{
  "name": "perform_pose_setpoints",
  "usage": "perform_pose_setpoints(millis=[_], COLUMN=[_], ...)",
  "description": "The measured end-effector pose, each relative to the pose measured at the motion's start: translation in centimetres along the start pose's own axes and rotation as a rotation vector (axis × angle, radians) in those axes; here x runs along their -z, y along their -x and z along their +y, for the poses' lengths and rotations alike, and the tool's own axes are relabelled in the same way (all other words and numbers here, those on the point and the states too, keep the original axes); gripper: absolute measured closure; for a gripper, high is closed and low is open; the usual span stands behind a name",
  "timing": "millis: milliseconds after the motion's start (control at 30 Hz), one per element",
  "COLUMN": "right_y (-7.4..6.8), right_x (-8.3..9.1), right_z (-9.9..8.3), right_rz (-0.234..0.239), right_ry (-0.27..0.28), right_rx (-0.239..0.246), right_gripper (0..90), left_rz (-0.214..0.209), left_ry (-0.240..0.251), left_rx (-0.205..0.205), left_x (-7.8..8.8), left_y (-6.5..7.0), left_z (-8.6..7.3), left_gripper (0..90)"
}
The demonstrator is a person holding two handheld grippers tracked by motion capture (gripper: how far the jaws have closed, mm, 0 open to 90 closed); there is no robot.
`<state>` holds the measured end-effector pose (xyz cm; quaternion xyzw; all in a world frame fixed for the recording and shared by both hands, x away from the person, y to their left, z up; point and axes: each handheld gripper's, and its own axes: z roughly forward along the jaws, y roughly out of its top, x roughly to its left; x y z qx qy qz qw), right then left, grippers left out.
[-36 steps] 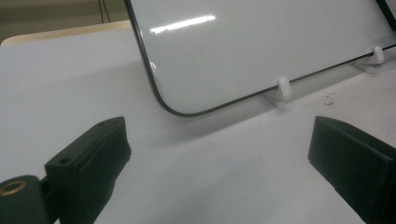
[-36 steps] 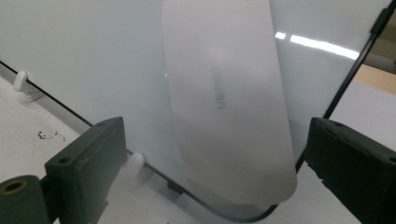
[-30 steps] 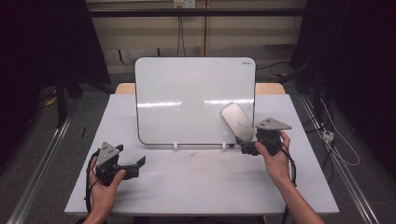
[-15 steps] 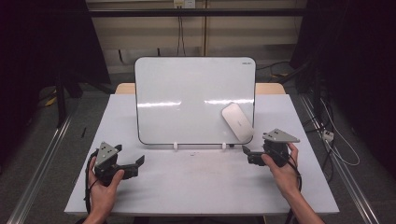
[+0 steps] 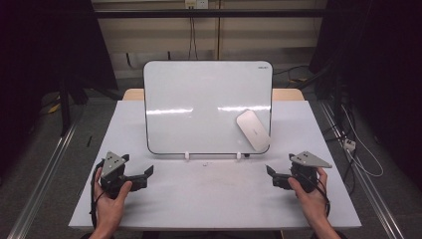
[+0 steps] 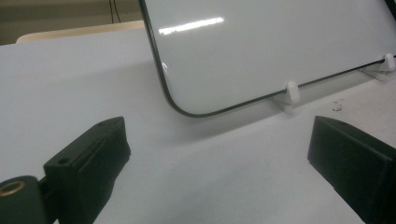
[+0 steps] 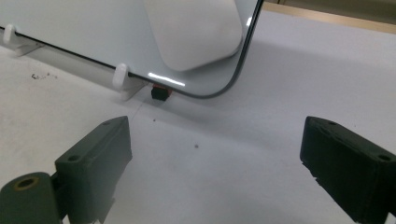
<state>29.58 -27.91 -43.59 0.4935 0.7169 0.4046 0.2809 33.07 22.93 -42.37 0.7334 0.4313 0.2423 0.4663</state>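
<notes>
A white whiteboard [image 5: 199,104] stands upright on small white feet [image 6: 290,91] at the middle of the white table [image 5: 214,204]. A pale grey eraser [image 5: 253,130] clings tilted to its lower right corner, also seen close up as the eraser [image 7: 194,32] in the right gripper view. My right gripper [image 5: 271,175] is low over the table, in front of and to the right of the board, apart from the eraser. Its jaws are open with nothing between them, and have just been closing slightly. My left gripper [image 5: 148,173] rests open and empty at the front left, facing the whiteboard's lower left corner [image 6: 187,105].
A small black and red piece [image 7: 161,92] sits under the board's lower right edge. Dark floor, rails and cables surround the table. A few dark specks [image 7: 42,75] lie on the table in front of the board.
My right hand has drawn back from beside the eraser toward the near edge and sunk closer to the table. The eraser stays on the board. The left hand has not moved.
</notes>
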Motion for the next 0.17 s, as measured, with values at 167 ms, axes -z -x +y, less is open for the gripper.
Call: perform_pose_setpoints(millis=[167], right_y=[0.45], right_x=[-0.31], right_z=[-0.32], right_rz=[-0.004], right_ry=[-0.017], right_rx=[-0.020], right_gripper=[8.5], left_rz=[-0.001], left_ry=[-0.007], left_rx=[0.002], left_x=[-0.07], left_y=[-0.20], left_z=[-0.03], left_gripper=[5.0])
